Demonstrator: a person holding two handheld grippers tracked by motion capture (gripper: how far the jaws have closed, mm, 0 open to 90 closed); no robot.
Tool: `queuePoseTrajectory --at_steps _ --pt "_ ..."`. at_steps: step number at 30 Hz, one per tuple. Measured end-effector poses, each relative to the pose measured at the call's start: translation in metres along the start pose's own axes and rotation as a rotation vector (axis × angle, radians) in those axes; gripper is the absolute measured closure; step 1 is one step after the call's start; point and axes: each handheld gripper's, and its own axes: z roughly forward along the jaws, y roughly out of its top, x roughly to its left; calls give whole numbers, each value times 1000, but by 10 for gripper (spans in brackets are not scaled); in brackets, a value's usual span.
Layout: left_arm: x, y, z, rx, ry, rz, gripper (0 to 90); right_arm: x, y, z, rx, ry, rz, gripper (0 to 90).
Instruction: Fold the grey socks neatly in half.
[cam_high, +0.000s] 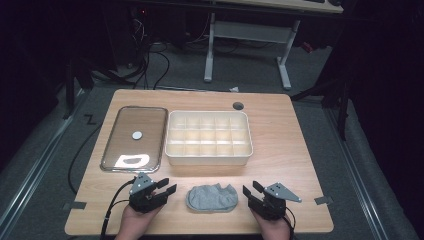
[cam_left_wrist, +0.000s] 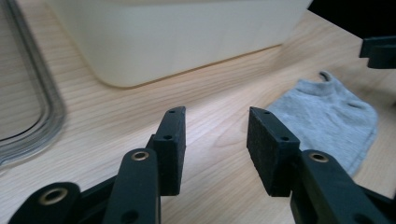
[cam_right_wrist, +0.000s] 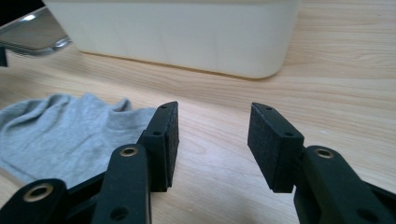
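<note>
At the far left of the table (cam_high: 280, 150) lies a clear lid (cam_high: 134, 138). Near it, the left gripper (cam_high: 167, 187) has its jaws released, empty. Just right, the grey sock (cam_high: 212, 198) lies flat, near the compartment box (cam_high: 208, 137). The right gripper (cam_high: 251, 190) is likewise released, empty.

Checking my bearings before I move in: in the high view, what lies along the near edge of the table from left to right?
Left tongs → grey sock → right tongs. Both tongs stand open with nothing between their jaws, one on each side of the sock.
</note>
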Motion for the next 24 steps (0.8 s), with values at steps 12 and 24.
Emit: queuePoseTrajectory --at_steps 12,24 --pt "-3 2 9 38 45 60 522 1 -7 -3 37 6 -9 535" --pt "-14 -2 8 58 23 70 478 6 -6 -1 33 42 -5 489"
